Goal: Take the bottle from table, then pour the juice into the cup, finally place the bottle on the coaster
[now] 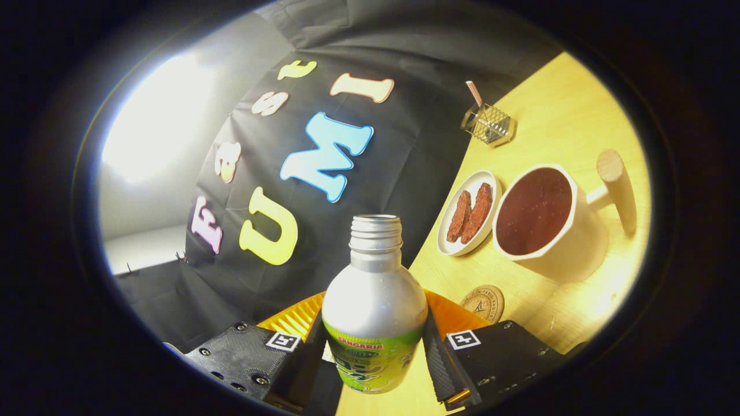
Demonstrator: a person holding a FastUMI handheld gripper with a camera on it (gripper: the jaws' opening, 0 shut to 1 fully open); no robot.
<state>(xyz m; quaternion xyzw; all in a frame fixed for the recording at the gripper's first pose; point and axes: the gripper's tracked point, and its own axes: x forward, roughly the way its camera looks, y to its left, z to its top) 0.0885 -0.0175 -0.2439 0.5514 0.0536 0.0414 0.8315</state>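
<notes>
While the tongs (pixel 374 346) clamp its lower body from both sides, the uncapped aluminium bottle (pixel 374 300) hangs tilted near the filled cup (pixel 546 222), likely light, stiff and slippery.

silver bottle (pixel 374 300), green label, white cup (pixel 555 231)

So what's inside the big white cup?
The cup is filled near the rim with dark reddish-brown juice; its bottom is hidden under the liquid. The tool grips the open bottle, tilted beside it.
</notes>
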